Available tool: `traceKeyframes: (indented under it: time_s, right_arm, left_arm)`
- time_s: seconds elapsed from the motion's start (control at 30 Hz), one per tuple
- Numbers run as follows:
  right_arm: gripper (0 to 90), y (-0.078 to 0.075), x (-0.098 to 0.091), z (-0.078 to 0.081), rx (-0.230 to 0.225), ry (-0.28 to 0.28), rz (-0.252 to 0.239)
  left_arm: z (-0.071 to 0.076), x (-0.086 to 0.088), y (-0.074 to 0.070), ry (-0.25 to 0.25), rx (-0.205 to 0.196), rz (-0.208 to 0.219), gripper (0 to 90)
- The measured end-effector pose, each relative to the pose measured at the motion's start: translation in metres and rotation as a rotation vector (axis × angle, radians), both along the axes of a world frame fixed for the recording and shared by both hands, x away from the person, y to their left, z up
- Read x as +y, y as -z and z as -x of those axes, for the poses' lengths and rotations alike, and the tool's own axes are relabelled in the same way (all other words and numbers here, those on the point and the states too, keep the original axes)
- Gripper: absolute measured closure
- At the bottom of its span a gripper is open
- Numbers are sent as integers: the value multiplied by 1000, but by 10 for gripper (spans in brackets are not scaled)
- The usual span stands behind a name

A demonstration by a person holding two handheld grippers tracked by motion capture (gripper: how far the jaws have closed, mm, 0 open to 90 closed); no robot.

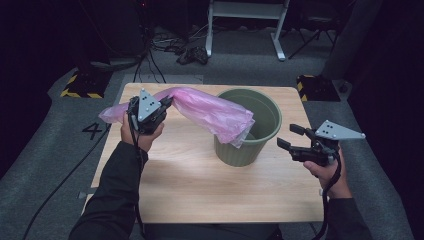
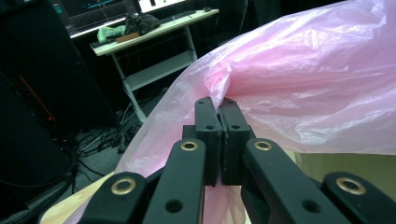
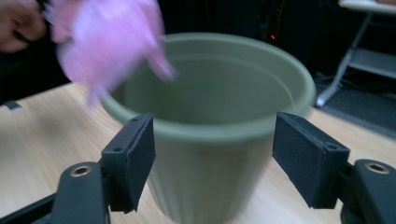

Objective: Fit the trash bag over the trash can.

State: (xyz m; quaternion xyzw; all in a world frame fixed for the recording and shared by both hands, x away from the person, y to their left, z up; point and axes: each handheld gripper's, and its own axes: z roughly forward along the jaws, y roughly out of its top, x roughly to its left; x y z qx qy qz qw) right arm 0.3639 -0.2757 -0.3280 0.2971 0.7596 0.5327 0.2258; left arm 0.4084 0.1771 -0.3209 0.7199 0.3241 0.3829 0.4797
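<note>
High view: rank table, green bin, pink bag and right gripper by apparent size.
1. Wooden table, by far the largest.
2. Pink bag and green bin: about alike in spread; the bag is raised toward the camera, so unranked.
3. Right gripper, smallest, jaws apart and empty.

A: High view sits above the near edge of the desk, looking fwd & down, fairly far.

B: Gripper views?

A: Left one close on the pink bag; right one faces the green pot, close. All three share the bag, and the high and right views the pot.
</note>
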Motion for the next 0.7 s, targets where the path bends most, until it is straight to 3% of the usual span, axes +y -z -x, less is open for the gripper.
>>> traceKeyframes:
  time_s: [0.17, 0.23, 0.4, 0.53, 0.7]
  right_arm:
    - [306, -23, 28, -4, -16, -73, 9]
    - [306, -28, 41, -7, -20, -86, 31]
    - [330, -27, 65, -17, -50, -36, 94]
    - [432, -22, 75, -27, -34, -8, 137]
    - [618, -19, 83, -41, 13, 16, 245]
  left_arm:
    - [-6, -9, -5, -11, 0, 2, 884]
    - [-7, -13, -8, -27, -6, -16, 884]
    - [-6, -27, -11, -17, -24, -37, 884]
    - [-4, -37, -10, 6, -27, -40, 884]
    - [-1, -42, -9, 52, -12, 3, 883]
